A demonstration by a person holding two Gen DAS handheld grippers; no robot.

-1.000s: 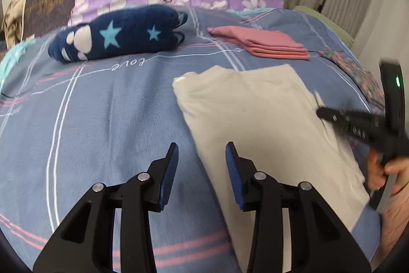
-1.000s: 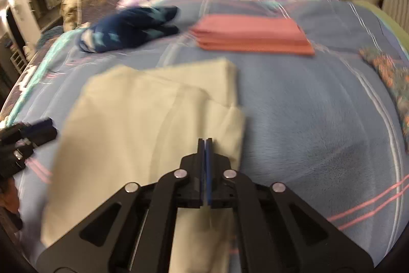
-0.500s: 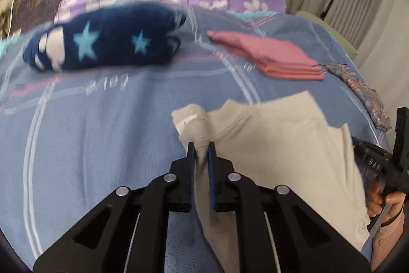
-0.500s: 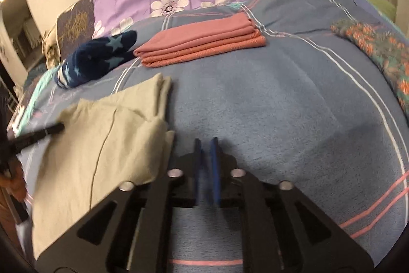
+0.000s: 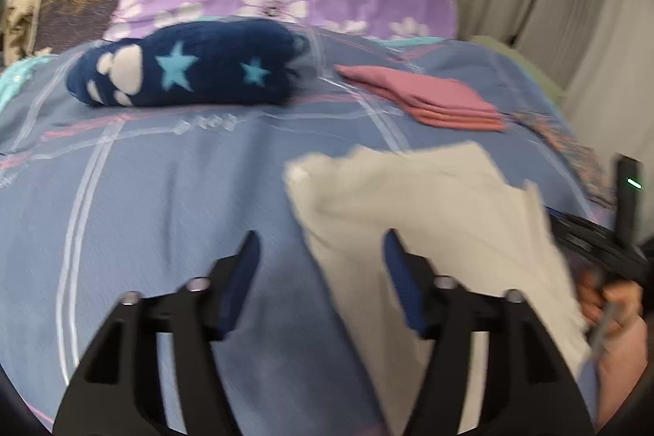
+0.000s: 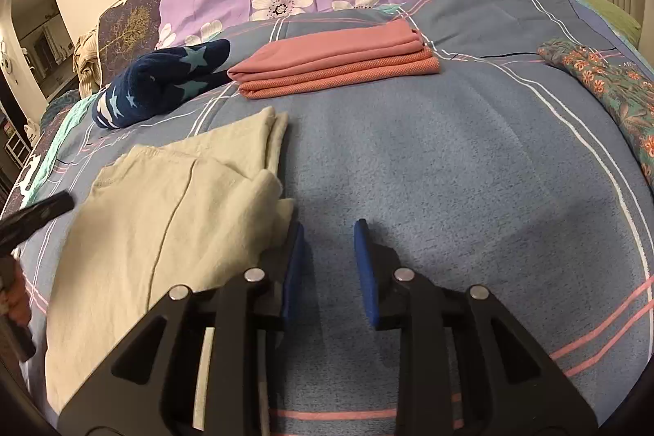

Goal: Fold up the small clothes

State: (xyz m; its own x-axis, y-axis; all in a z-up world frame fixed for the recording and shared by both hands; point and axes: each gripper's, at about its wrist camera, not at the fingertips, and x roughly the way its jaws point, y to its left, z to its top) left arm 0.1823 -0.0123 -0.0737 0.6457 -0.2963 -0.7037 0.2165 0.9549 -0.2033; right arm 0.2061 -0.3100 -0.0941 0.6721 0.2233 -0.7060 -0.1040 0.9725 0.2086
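Beige garment (image 6: pixel 163 215): soft, light, limp; grab at corner/hem. L gripper (image 5: pixel 319 260) & R gripper (image 6: pixel 329 252): jaws just opening, empty.

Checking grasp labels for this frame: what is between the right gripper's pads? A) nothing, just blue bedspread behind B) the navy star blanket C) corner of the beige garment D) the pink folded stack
A: the right gripper stands open over the blue bedspread; the beige garment lies just outside its left pad, not between the two.
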